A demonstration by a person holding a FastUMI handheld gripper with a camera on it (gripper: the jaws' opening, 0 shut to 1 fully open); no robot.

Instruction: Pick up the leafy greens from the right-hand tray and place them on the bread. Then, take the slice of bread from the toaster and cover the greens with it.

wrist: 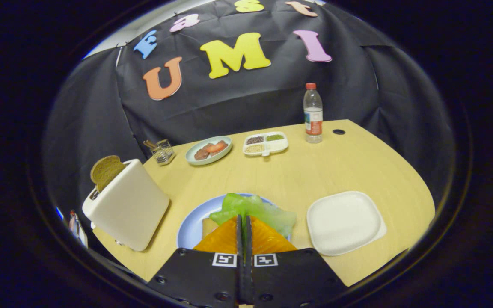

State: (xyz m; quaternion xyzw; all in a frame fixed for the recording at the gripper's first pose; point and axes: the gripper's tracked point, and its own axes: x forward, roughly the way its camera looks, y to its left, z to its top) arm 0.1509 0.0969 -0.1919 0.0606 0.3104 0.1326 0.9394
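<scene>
Centrally, the gripper, its fingers pressed together and holding nothing, hovers with the crinkled green lettuce leaf just beyond, on the round blue plate.

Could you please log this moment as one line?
gripper: shut, holding nothing | greens: on bread, blue plate | tray: empty | toaster: slice inside
</scene>
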